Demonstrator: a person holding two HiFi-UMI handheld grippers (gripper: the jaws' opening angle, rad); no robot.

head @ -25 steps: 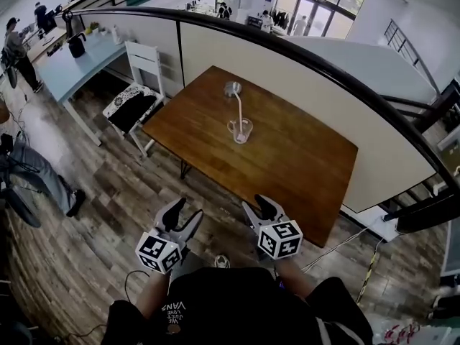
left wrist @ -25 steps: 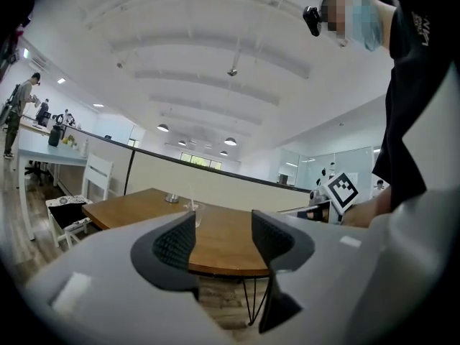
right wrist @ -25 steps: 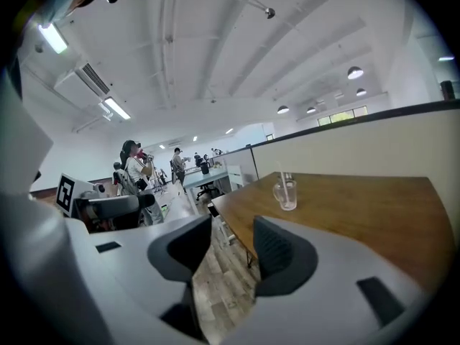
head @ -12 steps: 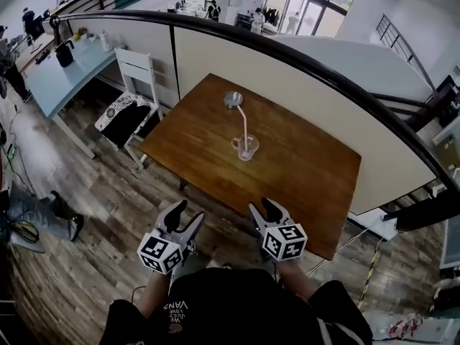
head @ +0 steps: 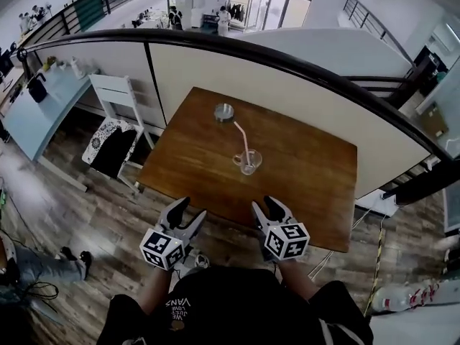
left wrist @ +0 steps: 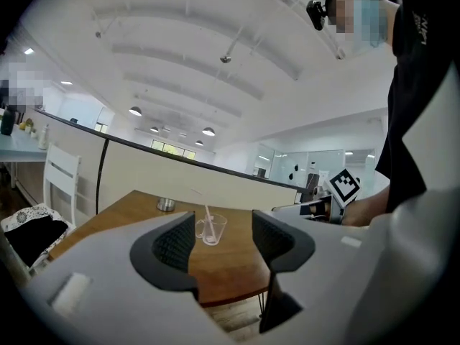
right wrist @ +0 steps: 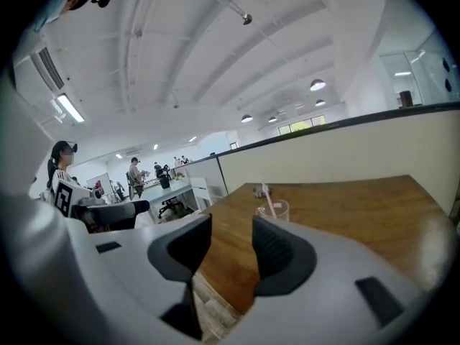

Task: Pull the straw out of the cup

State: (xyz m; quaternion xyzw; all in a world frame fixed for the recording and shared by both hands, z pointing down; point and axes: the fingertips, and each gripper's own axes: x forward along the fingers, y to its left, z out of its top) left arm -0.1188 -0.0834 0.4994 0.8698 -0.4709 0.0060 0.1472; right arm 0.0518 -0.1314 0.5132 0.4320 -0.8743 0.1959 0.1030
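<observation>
A clear glass cup (head: 249, 161) stands near the middle of a brown wooden table (head: 309, 192), with a pink and white straw (head: 243, 141) leaning out of it to the upper left. The cup (left wrist: 210, 229) shows small between the left jaws, and the cup (right wrist: 274, 210) shows beyond the right jaws. My left gripper (head: 183, 214) hovers over the floor short of the table's near edge, open and empty. My right gripper (head: 271, 211) hangs just over that near edge, open and empty too. Both are well short of the cup.
A small round metal dish (head: 223, 111) sits on the table behind the cup. A white chair (head: 118, 113) stands at the table's left, a light partition wall (head: 302, 99) with a dark rail behind it. A blue desk (head: 32, 113) lies far left.
The view has swung right and come closer to the table. The cup now sits nearer and more central. Both grippers stay open and have reached the table's near edge.
</observation>
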